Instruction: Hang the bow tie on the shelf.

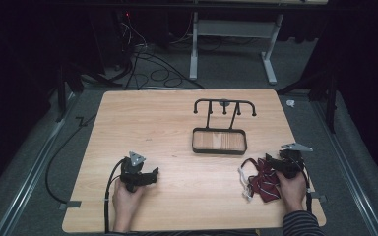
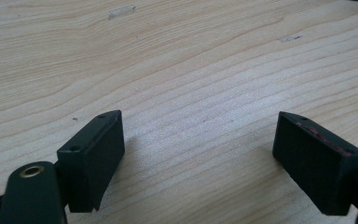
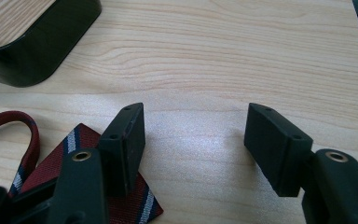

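You are resting both hands low at the bottom of the high view, likely readying a pickup. Your right gripper is standing wide apart, grasping nothing; the striped tie is lying crumpled at lower right, its cloth just under and left of that gripper's left jaw. Your left gripper is gaping over bare table. The rack is waiting at centre.

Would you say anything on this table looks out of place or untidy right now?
Yes: the striped tie lies crumpled in a heap near the table's right front edge, beside the right claw, rather than flat or hung. The black stand with hooks sits upright and bare.
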Tool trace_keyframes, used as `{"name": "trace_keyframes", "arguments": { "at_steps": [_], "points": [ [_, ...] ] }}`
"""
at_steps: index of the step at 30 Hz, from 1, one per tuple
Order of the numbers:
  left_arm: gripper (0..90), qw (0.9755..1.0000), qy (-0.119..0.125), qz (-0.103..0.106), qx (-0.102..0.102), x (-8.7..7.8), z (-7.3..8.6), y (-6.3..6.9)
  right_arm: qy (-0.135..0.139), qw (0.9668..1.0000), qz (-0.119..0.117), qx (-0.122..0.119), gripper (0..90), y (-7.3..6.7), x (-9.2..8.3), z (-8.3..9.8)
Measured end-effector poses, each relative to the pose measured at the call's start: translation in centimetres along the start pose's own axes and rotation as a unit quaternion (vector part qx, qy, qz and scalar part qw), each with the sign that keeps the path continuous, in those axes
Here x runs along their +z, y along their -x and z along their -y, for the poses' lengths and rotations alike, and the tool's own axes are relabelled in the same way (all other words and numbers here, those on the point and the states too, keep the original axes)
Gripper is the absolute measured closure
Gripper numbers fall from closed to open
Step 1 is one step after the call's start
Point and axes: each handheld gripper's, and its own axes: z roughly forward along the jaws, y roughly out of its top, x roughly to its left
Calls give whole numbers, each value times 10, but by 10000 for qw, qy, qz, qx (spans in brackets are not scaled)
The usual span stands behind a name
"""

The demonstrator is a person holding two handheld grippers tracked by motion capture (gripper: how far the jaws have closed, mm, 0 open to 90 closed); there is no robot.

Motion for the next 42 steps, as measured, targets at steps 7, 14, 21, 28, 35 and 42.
{"name": "trace_keyframes", "arguments": {
  "at_steps": [7, 14, 21, 28, 35, 42],
  "points": [
    [170, 10000, 0, 1, -2, 0, 0, 0, 25, 10000, 35, 35, 425, 1, 0, 0],
    [170, 10000, 0, 1, -2, 0, 0, 0, 25, 10000, 20, 27, 424, 1, 0, 0],
    [170, 10000, 0, 0, -2, 0, 0, 0, 22, 9999, -131, 55, 431, 4, -1, 0],
    [170, 10000, -1, 1, -2, 0, 0, 0, -9, 10000, -75, -59, 500, 2, -2, 0],
    [170, 10000, -1, -1, -3, 0, 0, 0, 80, 9997, -232, -63, 529, 1, -8, -1],
    [170, 10000, 0, 0, -4, 0, 0, 0, 251, 9980, -563, -125, 584, 1, -24, -2]
  ]
}}
